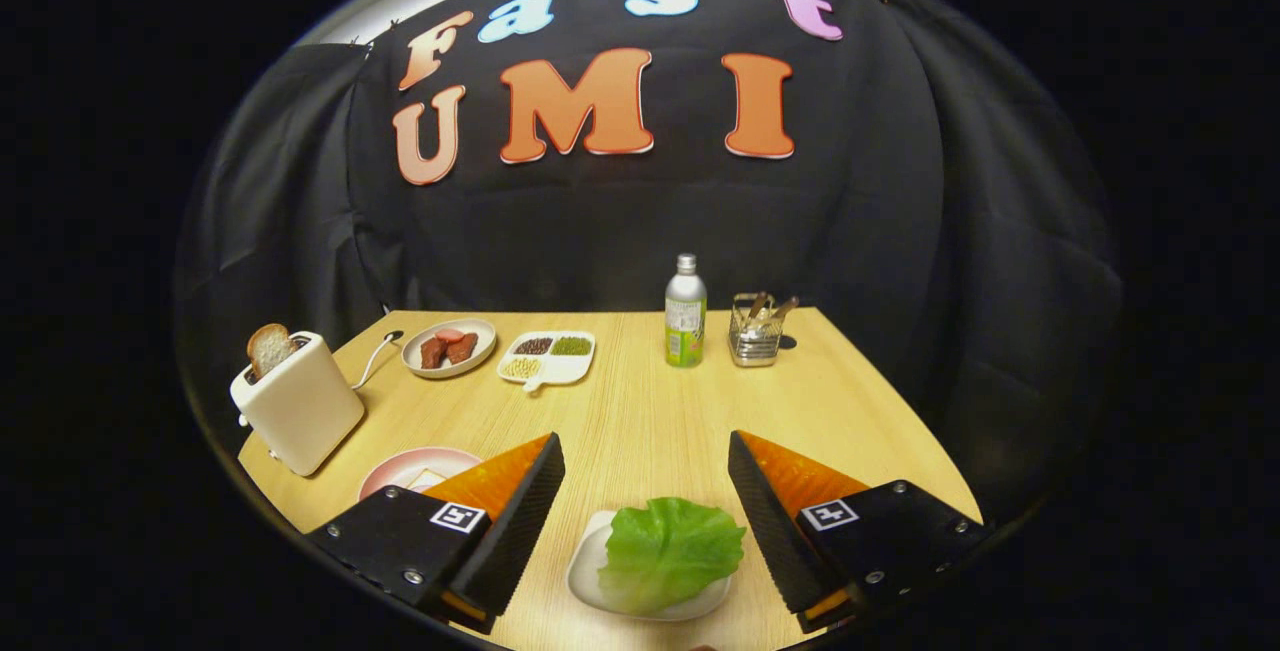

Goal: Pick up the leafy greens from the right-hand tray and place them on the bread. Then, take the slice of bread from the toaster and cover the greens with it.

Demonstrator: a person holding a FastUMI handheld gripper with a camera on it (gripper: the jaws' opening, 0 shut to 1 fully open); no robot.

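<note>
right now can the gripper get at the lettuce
Probably yes. The gripper is open, and the lettuce lies on its white tray between the two fingers. Nothing sits over the leaf, and the toaster and pink plate stand off to the side.

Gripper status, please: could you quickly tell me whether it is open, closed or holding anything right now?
Gripper: open, holding nothing; the leafy greens on their white tray lie between its fingers.

Plate of meat pieces [449, 347], divided dish of beans [548, 358], bottle [685, 312], wire utensil holder [756, 333] at wooden table's [640, 411] far side.
</note>
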